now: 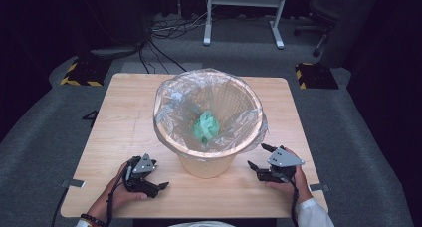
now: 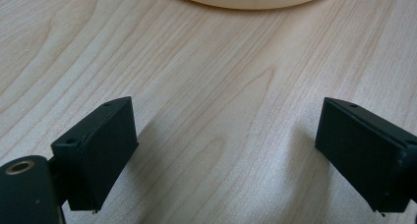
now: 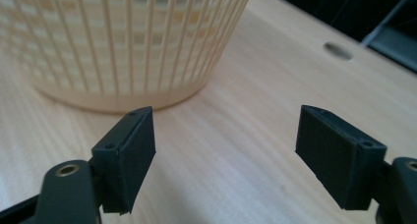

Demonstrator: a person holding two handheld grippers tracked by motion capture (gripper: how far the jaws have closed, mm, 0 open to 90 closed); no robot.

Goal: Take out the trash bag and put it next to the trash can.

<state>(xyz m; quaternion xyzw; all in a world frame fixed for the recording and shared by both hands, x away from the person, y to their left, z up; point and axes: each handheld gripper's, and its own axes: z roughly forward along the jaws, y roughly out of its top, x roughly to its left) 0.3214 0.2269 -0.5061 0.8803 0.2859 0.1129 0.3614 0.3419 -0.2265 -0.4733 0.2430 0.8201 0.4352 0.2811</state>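
Hands rest on the near edge of the pale wooden table [image 1: 124,112], each holding a black two-jaw gripper: left gripper [image 1: 160,187] and right gripper [image 1: 260,157], both with jaws apart and empty. Between them, slightly farther, stands the cream slatted plastic basket [image 1: 206,165] lined with a clear plastic bag [image 1: 169,105]; crumpled green material [image 1: 206,127] lies inside.

No legible text, labels, brands or numbers anywhere. Nearest thing to a sign: yellow-and-black hazard striping on the two dark floor blocks beyond the table's far corners, left block [image 1: 79,73] and right block [image 1: 315,75] (stripes only, no lettering). A small dark mark on the carpet [image 1: 91,116] left of the table is too small to read.
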